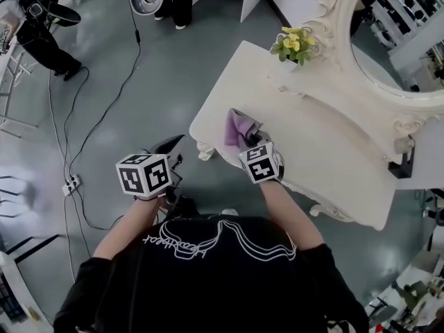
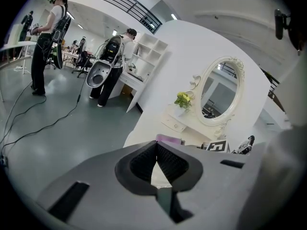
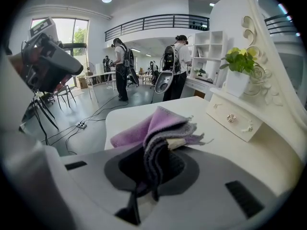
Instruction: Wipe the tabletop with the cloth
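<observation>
The right gripper (image 1: 247,141) has its jaws clamped on a folded purple cloth (image 1: 236,126), which bunches up between them and spills out ahead of the tips. Cloth and gripper sit over the near corner of the white tabletop (image 1: 316,127). Farther ahead of this gripper, at the back of the tabletop, stand a small pot of yellow flowers (image 1: 294,46) and an oval mirror (image 1: 399,44). The left gripper (image 1: 169,146), to the left of the right one, is off the tabletop edge above the grey floor (image 1: 152,82), with its jaws pressed together and nothing between them.
</observation>
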Demonstrator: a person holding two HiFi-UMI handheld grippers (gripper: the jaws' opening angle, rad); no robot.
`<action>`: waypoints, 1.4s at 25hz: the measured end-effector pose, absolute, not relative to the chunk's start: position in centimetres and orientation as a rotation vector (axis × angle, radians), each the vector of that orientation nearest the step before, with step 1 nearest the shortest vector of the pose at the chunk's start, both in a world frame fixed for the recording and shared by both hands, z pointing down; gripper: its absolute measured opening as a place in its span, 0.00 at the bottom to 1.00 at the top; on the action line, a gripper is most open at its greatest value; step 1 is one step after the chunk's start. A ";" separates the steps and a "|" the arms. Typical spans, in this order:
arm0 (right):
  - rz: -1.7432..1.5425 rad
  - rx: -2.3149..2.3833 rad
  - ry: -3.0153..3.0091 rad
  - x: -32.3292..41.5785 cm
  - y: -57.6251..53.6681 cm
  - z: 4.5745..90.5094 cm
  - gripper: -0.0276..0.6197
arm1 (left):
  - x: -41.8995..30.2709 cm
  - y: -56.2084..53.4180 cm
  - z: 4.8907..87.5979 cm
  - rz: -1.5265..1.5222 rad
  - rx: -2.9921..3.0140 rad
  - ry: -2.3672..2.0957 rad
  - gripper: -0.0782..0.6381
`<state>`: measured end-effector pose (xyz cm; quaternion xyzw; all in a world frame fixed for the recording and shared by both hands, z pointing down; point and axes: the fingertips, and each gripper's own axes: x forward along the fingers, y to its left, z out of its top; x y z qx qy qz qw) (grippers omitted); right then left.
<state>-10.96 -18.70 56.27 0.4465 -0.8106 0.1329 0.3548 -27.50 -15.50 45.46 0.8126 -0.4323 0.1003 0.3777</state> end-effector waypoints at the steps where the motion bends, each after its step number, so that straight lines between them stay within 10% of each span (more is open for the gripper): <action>1: 0.347 1.154 -2.093 -10.6 -18.5 56.3 0.13 | -27.1 -15.4 45.5 0.258 2.079 -1.099 0.12; 35: 0.433 1.331 -2.023 0.8 -12.3 56.1 0.13 | -17.5 -10.2 46.8 0.328 2.133 -0.956 0.12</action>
